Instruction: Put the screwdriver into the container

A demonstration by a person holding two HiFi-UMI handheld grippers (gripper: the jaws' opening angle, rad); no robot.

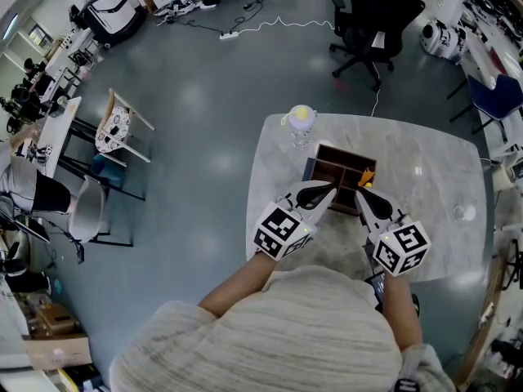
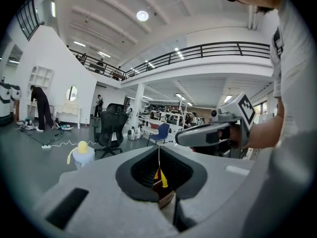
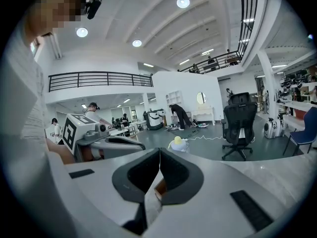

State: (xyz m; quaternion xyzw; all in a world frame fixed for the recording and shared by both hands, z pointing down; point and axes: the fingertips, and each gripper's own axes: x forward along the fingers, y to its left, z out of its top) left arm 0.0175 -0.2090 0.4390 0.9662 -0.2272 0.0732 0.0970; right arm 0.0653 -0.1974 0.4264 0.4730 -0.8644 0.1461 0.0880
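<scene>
I see my left claw (image 1: 329, 191) and right claw (image 1: 360, 196) both closed, empty. The screwdriver (image 1: 367, 175) lies in the box (image 1: 343, 149).

Found open room across the right half of the surface (image 1: 429, 166). Blocked mid-surface by the container (image 1: 337, 149), with a bottle (image 1: 301, 125) just beyond its far-left corner.

A box (image 1: 337, 172) sits on the bench (image 1: 425, 162), near the middle. A bottle (image 1: 301, 125) stands just behind the box, by the far left edge of the bench. The screwdriver (image 1: 366, 178) is in the right side of the box. The left claw (image 1: 329, 190) and right claw (image 1: 359, 197) are side by side at the box's near edge. A chair (image 1: 372, 15) stands on the floor (image 1: 204, 121), well behind the bench.
</scene>
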